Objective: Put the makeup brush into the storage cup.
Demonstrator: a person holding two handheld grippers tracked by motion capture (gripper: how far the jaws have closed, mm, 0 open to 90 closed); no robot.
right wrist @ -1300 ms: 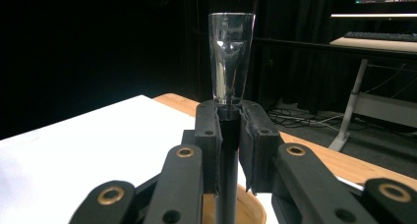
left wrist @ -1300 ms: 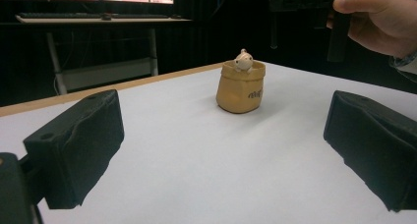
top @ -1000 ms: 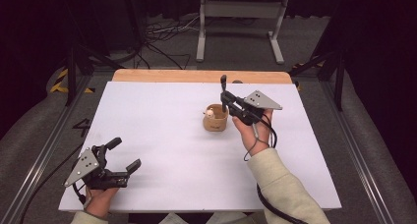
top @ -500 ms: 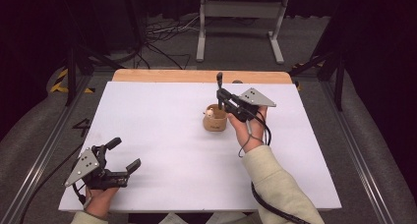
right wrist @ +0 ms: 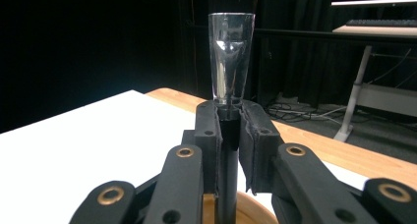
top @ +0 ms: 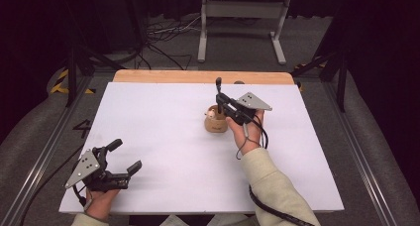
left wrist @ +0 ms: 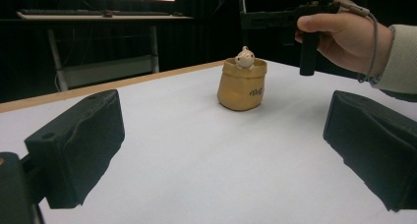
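Between right tongs point(right wrist: 230, 130): upright black-handled clear-tipped tool point(right wrist: 231, 62), above tan pouch point(top: 216, 123).

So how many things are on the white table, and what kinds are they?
Tan holder pots with a little animal figure on the rim: 1
Pens with a clear cap, clamped upright in the right hand-held gripper over the pot: 1
Hand-held grippers: 2, counting the open left hand-held gripper
Total: 4

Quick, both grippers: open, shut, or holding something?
Left gripper: open, holding nothing.
Right gripper: shut on a slim pen-like stick with a clear cap, above the small pot.
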